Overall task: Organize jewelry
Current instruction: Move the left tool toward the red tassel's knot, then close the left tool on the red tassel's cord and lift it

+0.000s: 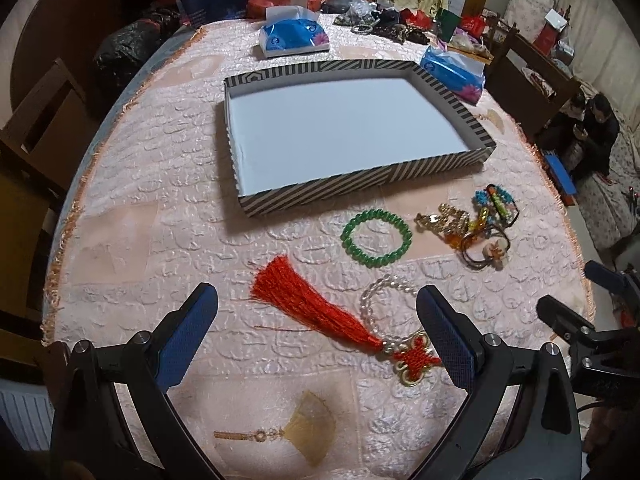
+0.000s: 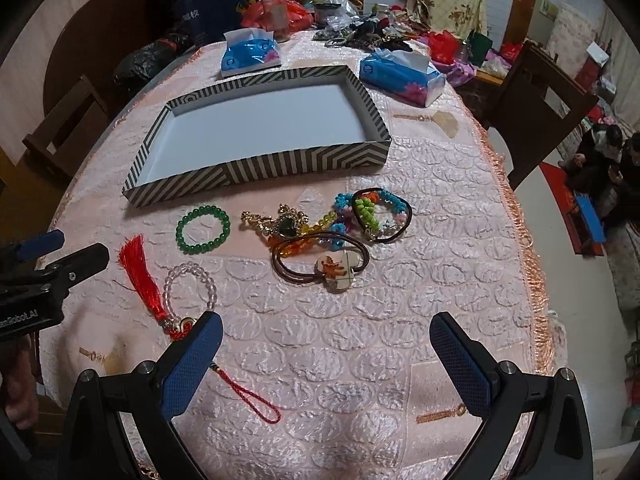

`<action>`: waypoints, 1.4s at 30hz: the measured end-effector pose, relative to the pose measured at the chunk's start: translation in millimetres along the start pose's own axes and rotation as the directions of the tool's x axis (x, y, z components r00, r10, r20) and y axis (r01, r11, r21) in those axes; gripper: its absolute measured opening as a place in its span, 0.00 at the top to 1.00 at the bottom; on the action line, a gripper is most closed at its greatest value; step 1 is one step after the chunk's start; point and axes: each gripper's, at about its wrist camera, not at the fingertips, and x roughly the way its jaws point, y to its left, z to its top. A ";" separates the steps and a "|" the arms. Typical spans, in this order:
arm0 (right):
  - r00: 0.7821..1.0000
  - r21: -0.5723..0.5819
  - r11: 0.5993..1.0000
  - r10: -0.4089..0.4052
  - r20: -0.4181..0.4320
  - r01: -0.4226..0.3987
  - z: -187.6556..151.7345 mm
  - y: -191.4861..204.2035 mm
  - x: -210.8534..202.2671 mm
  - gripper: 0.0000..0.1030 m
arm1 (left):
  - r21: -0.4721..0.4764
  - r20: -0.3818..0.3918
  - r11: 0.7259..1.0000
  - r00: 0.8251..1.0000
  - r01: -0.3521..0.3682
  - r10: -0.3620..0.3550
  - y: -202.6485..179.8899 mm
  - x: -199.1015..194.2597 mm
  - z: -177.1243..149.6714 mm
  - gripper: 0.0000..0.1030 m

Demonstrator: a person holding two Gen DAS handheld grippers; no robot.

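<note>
Both wrist fisheyes look forward and down over the pink embossed tablecloth (image 1: 160,216), close above it. Each shows the striped shallow cardboard box (image 1: 360,176) (image 2: 256,164) at upper centre.

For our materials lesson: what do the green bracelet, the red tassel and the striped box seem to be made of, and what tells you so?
Green bracelet: round glossy beads with bright highlights, probably glass or jade-like stone; plastic is possible.
Red tassel: fine loose threads with a silky sheen, likely silk or synthetic cord.
Striped box: thin flat walls, matte printed stripes, plain white inside, apparently cardboard.
</note>
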 end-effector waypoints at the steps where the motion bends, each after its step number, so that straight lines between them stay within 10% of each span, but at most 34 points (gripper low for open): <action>1: 1.000 0.001 1.000 -0.002 0.001 0.002 -0.5 1.0 -0.4 0.00 | 0.005 0.000 1.000 1.000 -0.003 0.003 0.3 0.0 -0.6 0.03; 30: 0.997 0.093 0.995 -0.024 -0.071 0.031 -49.7 1.0 1.5 0.00 | 0.128 -0.133 0.984 0.985 0.128 -0.110 -10.8 59.6 -41.4 0.09; 38: 0.997 0.122 0.992 -0.026 -0.077 0.035 -54.8 -15.2 1.1 0.00 | 0.034 -0.126 0.995 0.988 0.093 -0.088 0.5 72.6 -34.3 0.30; 42: 0.997 0.119 0.993 -0.018 -0.077 0.027 -52.0 -15.8 3.2 0.00 | 0.007 -0.140 0.992 0.982 0.127 -0.125 3.2 68.1 -34.5 0.81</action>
